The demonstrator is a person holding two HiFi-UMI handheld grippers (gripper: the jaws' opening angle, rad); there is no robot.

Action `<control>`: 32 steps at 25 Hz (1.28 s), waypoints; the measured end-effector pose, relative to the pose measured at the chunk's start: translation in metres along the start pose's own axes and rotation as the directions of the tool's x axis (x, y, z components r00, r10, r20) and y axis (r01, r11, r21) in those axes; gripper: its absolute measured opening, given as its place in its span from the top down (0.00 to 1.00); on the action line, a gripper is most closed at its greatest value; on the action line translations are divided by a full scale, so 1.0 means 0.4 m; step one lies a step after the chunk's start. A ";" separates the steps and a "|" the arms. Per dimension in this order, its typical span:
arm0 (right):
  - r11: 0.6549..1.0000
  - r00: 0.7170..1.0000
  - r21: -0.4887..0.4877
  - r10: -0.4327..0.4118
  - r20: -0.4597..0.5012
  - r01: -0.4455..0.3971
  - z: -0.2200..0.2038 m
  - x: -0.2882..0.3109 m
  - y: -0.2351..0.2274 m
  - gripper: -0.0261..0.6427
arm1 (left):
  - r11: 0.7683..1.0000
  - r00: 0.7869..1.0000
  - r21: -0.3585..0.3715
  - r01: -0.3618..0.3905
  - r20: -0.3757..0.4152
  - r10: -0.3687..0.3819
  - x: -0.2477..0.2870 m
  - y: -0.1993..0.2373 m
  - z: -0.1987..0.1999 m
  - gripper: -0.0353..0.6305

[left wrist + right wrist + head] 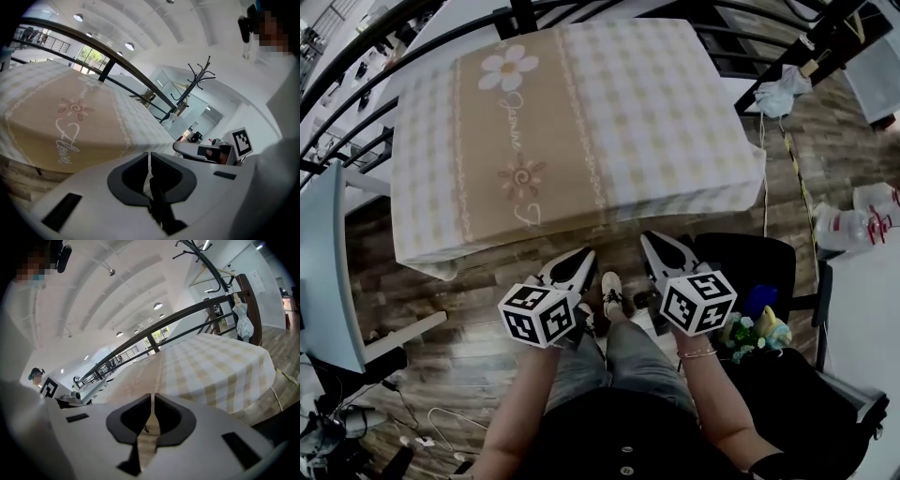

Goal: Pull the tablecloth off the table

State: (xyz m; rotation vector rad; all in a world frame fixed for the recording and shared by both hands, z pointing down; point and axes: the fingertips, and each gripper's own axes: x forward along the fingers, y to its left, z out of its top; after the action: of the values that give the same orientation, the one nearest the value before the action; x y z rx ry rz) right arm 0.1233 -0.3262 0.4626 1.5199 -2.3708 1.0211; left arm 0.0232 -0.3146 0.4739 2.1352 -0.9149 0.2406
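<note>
The tablecloth [581,122] covers the table: a beige band with flowers and script down its middle, pale checks on both sides, its front edge hanging toward me. Both grippers hover just short of that edge, side by side above the person's legs. My left gripper [581,255] is shut and holds nothing, and so is my right gripper [652,239]. In the left gripper view the closed jaws [149,157] point at the cloth's beige band [70,122]. From the right gripper view the closed jaws [153,397] face the checked part [211,366]. Neither gripper touches the cloth.
A black chair [750,272] with soft toys [755,328] stands at my right. A white panel [323,272] leans at the left. A dark railing [356,84] runs behind the table. Bags [853,220] lie on the wooden floor at right, below a coat stand [197,75].
</note>
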 end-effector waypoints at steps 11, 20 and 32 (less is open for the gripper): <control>0.990 0.999 0.144 -0.008 -0.039 0.013 -0.017 0.090 -0.121 0.79 | 0.978 0.999 -0.205 -0.035 -0.020 0.031 0.123 0.083 0.001 0.70; 0.911 0.999 0.411 -0.039 0.005 0.033 -0.024 0.144 -0.201 0.60 | 0.890 0.996 -0.452 -0.058 0.034 0.082 0.166 0.160 -0.007 0.55; 0.722 0.997 0.692 -0.056 0.058 0.000 -0.036 0.208 -0.263 0.58 | 0.723 0.980 -0.690 0.012 0.150 0.127 0.219 0.224 0.001 0.49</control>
State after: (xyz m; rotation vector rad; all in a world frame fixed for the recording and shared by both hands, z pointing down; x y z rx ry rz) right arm 0.1695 -0.4069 0.5605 1.8085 -2.0828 2.0443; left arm 0.0254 -0.4002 0.5654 1.4359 -0.9842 -0.2571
